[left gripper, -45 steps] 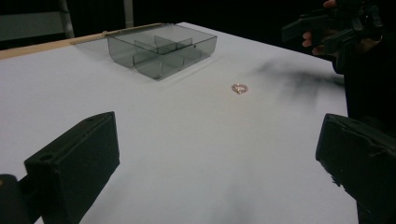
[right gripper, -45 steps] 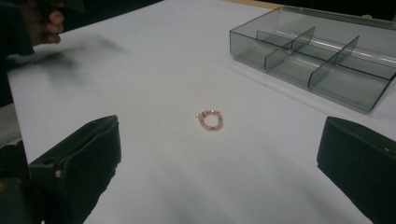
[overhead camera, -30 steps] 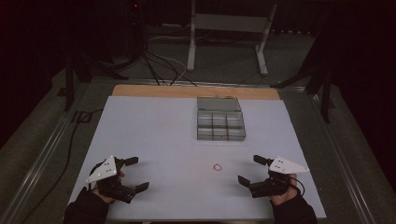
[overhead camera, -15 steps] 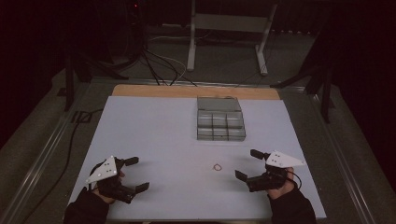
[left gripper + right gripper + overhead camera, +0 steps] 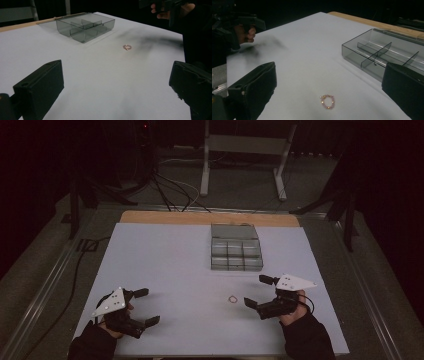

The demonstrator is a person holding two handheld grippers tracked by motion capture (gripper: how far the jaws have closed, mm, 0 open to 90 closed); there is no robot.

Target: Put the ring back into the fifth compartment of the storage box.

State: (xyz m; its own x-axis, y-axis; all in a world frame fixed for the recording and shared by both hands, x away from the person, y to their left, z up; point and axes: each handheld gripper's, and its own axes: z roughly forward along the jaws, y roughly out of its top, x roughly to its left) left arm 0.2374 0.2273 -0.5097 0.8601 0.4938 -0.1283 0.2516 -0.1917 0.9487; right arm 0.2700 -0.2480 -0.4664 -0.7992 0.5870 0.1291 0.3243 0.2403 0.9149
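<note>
Both grippers gape: small pink beaded ring [image 5: 233,298] lies just beyond right gripper [image 5: 259,291]; left gripper [image 5: 146,306] well apart.

My left gripper [image 5: 141,307] is black, with two blocky, square-ended jaws and a pale grey three-cornered plate on top that carries a few small dark dots. In the left gripper view the jaw on the left shows a small round hole in its top face. My right gripper [image 5: 258,291] is the same build: black body, blunt black jaws, the same grey plate with dark dots, and a thin black cable looping at its right side. I wear dark sleeves [image 5: 306,339] down to both wrists. In the right gripper view the jaws look matte, with slightly worn edges.
</note>
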